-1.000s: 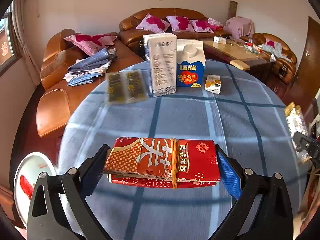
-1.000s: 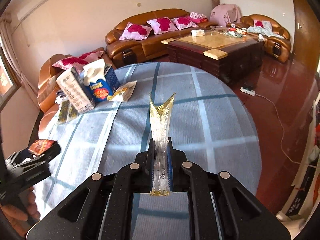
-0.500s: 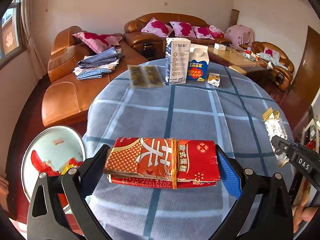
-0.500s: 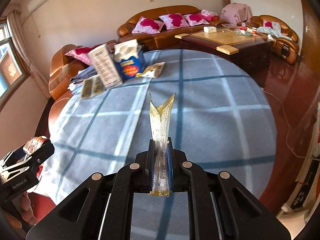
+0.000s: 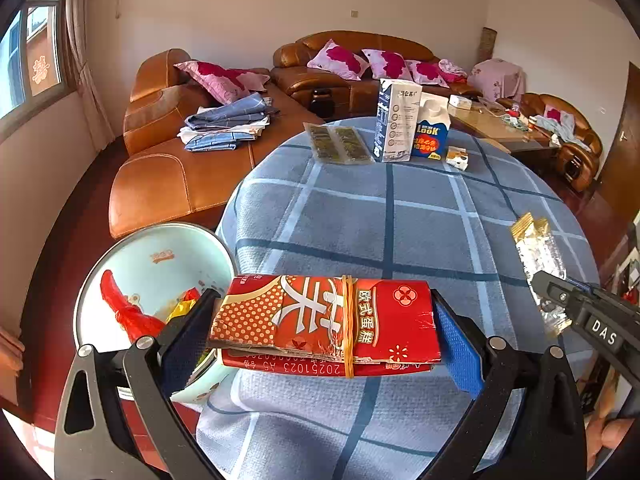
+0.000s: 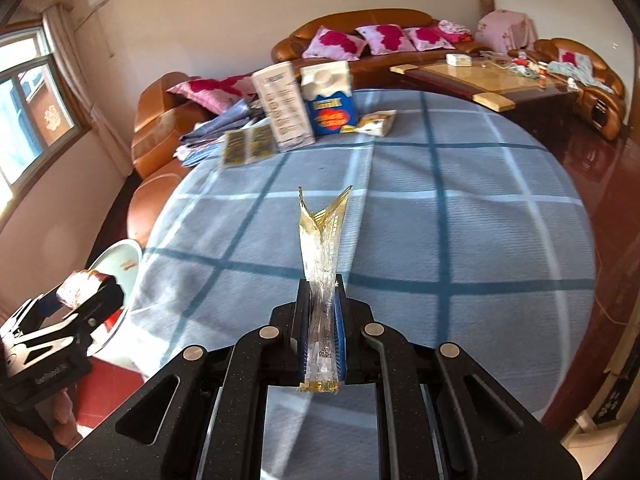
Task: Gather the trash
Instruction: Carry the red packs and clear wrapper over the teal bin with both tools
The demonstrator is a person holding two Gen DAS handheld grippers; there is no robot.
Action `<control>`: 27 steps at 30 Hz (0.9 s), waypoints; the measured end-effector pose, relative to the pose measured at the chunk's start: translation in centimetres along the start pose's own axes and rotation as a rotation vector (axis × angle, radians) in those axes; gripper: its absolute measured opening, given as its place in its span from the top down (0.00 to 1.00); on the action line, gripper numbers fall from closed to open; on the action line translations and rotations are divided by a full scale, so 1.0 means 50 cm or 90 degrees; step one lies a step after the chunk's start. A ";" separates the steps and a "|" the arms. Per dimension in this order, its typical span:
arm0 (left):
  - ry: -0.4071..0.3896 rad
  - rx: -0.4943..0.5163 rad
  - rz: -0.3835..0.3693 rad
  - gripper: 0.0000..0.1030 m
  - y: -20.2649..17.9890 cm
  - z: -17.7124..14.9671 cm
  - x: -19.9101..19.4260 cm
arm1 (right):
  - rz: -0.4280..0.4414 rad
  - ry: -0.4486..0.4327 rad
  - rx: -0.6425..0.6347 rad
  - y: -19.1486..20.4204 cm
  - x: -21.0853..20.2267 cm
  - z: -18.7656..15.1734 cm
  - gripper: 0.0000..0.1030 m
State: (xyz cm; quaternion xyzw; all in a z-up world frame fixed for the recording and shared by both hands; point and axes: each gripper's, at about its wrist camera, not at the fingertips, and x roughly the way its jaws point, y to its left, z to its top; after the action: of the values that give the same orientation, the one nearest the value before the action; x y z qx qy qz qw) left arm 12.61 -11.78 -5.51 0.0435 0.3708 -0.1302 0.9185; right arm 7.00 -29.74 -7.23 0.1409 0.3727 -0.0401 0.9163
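Carrying trash, both claws have drawn back toward the desk edge: left claw clenches a red packet, its basin now apparently just below-left; right claw pinches a clear wrapper.

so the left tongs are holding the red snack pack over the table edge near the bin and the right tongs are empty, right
Not quite: the right tongs are not empty. They are shut on a clear gold-edged wrapper, as the right wrist view shows. The rest stands: the left tongs hold the red snack pack over the table edge near the bin.
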 end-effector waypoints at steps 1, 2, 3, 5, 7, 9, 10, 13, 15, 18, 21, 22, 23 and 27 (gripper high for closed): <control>0.000 -0.004 0.002 0.06 0.005 -0.002 -0.001 | 0.002 0.001 -0.003 0.006 0.000 -0.002 0.89; 0.000 -0.005 0.003 0.06 0.008 -0.004 -0.002 | 0.004 0.001 -0.006 0.014 0.000 -0.004 0.89; -0.001 -0.006 0.005 0.06 0.010 -0.006 -0.004 | 0.008 0.003 -0.008 0.021 0.000 -0.006 0.89; 0.000 -0.002 0.011 0.06 0.014 -0.008 -0.005 | 0.013 0.003 -0.010 0.030 -0.001 -0.008 0.89; -0.001 -0.004 0.016 0.06 0.021 -0.011 -0.007 | 0.016 0.004 -0.014 0.041 -0.001 -0.010 0.89; -0.001 -0.010 0.015 0.06 0.030 -0.012 -0.008 | 0.019 0.006 -0.018 0.050 -0.001 -0.012 0.89; -0.001 -0.012 0.017 0.06 0.034 -0.013 -0.009 | 0.021 0.007 -0.021 0.057 0.000 -0.013 0.89; -0.001 -0.018 0.024 0.06 0.049 -0.015 -0.012 | 0.027 0.008 -0.028 0.075 0.001 -0.015 0.89; -0.002 -0.022 0.029 0.06 0.058 -0.017 -0.014 | 0.031 0.008 -0.031 0.085 0.000 -0.016 0.89; -0.004 -0.027 0.038 0.06 0.074 -0.021 -0.019 | 0.034 0.008 -0.037 0.099 0.002 -0.018 0.89; -0.004 -0.034 0.045 0.06 0.091 -0.025 -0.022 | 0.040 0.011 -0.042 0.117 0.005 -0.023 0.89; -0.004 -0.037 0.048 0.06 0.097 -0.028 -0.024 | 0.042 0.012 -0.044 0.121 0.005 -0.025 0.89; -0.004 -0.038 0.049 0.06 0.102 -0.030 -0.026 | 0.045 0.012 -0.047 0.129 0.005 -0.027 0.89; -0.003 -0.050 0.057 0.06 0.126 -0.039 -0.031 | 0.055 0.016 -0.061 0.157 0.005 -0.033 0.89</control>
State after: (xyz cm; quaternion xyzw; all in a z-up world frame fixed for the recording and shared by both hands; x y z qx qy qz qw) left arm 11.93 -5.04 -5.94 0.0237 0.3714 -0.0741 0.9252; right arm 7.45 -21.75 -6.73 0.1134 0.3790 0.0194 0.9182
